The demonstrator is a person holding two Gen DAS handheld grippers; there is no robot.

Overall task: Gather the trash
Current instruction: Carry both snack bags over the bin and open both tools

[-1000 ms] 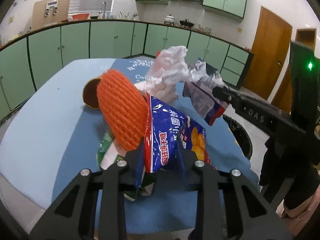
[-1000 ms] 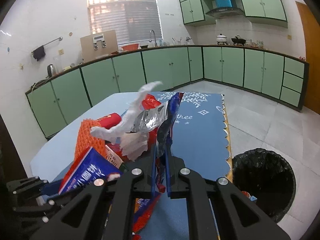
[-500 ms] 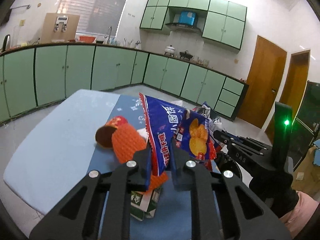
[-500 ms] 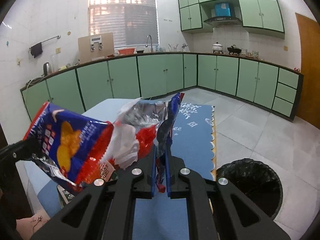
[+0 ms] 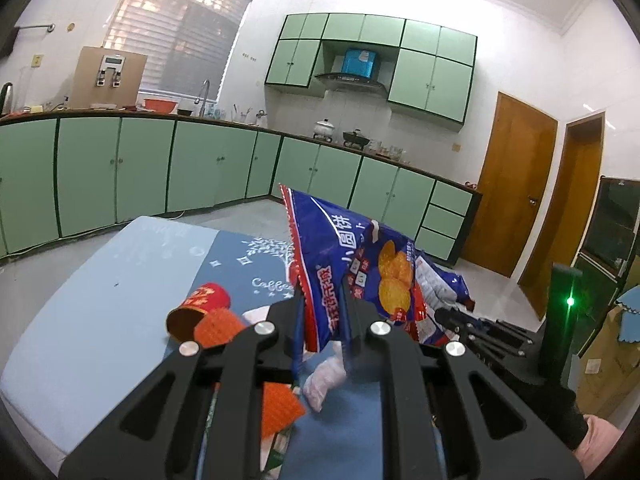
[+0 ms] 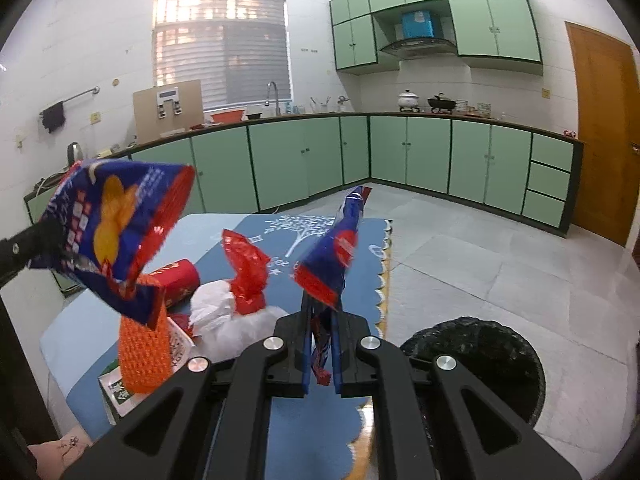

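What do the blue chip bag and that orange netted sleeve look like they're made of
Blue chip bag: probably glossy printed plastic film, judging by its sheen, creases and crimped red edge. Orange netted sleeve: likely soft foam mesh, matte, with an open diamond-like weave; foam is a guess from its puffy look.

Blue-clothed table (image 6: pixel 362 240): red cup (image 6: pixel 178 282), orange foam net (image 6: pixel 144 354), white bag (image 6: pixel 236 324).

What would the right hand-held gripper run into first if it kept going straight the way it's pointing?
Probably the blue tablecloth on the table's far end. The right hand-held gripper, clamped on a blue wrapper, points slightly down over it; depth is unclear.
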